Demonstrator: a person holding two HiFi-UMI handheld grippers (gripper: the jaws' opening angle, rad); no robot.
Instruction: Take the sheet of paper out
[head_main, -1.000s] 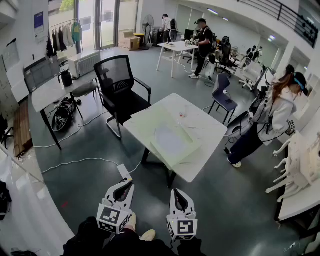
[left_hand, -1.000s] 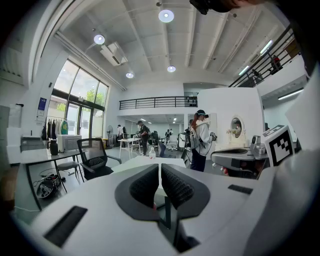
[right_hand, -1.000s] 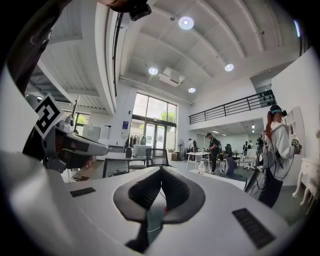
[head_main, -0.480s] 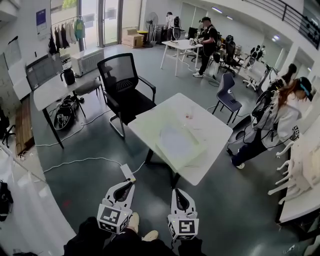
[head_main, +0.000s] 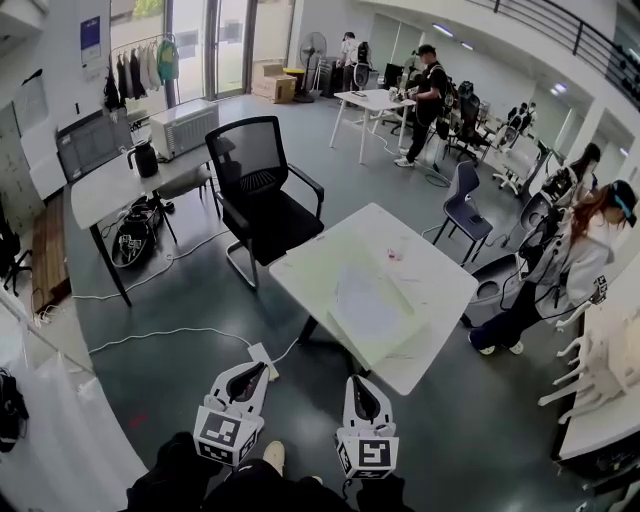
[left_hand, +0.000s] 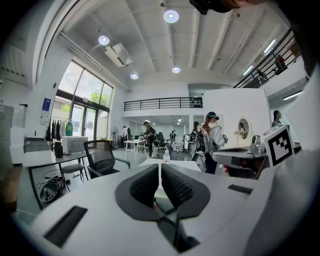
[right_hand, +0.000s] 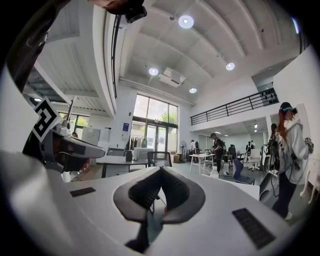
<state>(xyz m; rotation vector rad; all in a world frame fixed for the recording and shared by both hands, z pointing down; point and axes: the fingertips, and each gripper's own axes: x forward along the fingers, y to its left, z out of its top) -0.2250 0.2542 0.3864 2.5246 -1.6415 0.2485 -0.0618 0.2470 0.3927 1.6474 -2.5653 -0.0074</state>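
Sheet of paper (head_main: 362, 300) lies flat at frame centre on the white surface (head_main: 440, 282); it is pale on pale, its edges are hard to make out, and I can't tell whether a clear cover lies around it; one small bottle (head_main: 394, 254) stands just above it; one black chair (head_main: 262, 190) sits at the surface's upper left; two grippers low in frame, left gripper (head_main: 260, 368) and right gripper (head_main: 352, 382), both well apart from the sheet, jaws together on nothing; one person (head_main: 585, 255) stands at the right edge.

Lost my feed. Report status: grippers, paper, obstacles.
Left gripper and right gripper shut, empty, short of the table. Sheet of paper flat on it, untouched. Power strip and cable on floor ahead.
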